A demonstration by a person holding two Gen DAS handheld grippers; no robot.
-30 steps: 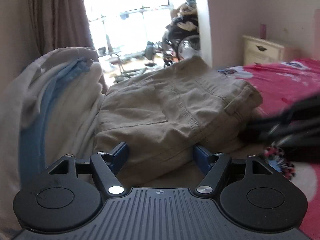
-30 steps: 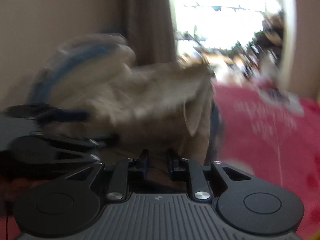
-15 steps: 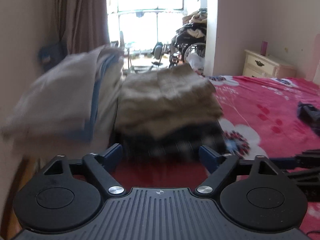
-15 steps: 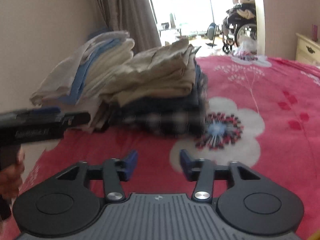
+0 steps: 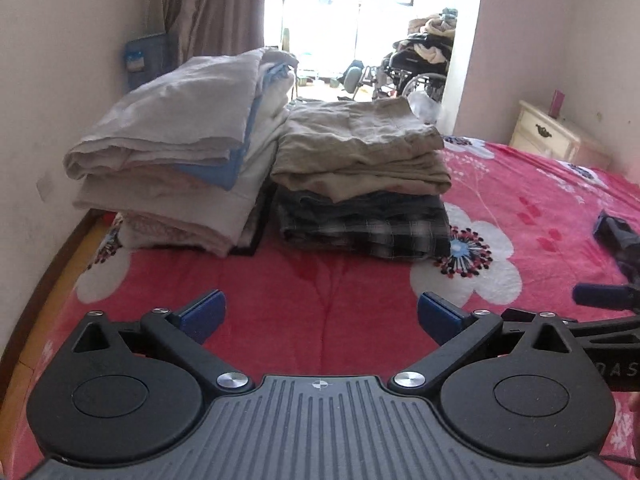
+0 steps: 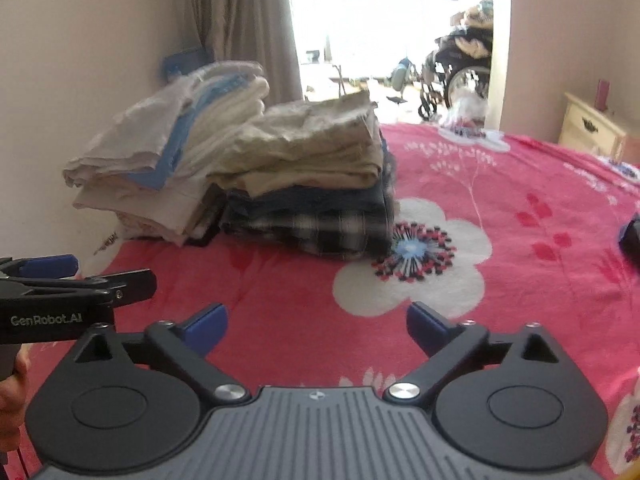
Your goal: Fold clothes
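Folded khaki trousers [image 5: 360, 148] top a stack with a dark plaid garment [image 5: 360, 228] beneath, on the red flowered blanket [image 5: 320, 280]. In the right wrist view the same khaki trousers [image 6: 312, 148] lie on the plaid garment [image 6: 316, 228]. My left gripper [image 5: 320, 314] hovers over bare blanket short of the stack, its jaws opening, nothing between them. My right gripper [image 6: 317, 326] is likewise back from the stack, jaws opening and empty. A blue pad of the left gripper [image 6: 48, 266] shows at that view's left edge.
A taller pile of white and blue folded bedding [image 5: 180, 140] stands against the wall left of the stack. A dark garment [image 5: 618, 236] lies on the blanket at far right. The bed's wooden edge [image 5: 40, 292] runs along the left. A cream nightstand [image 5: 556, 136] stands behind.
Both grippers have drawn back from the khaki trousers, which now rest on the stack. The right jaws, nearly shut a second ago, have spread wide; the left jaws have widened too.
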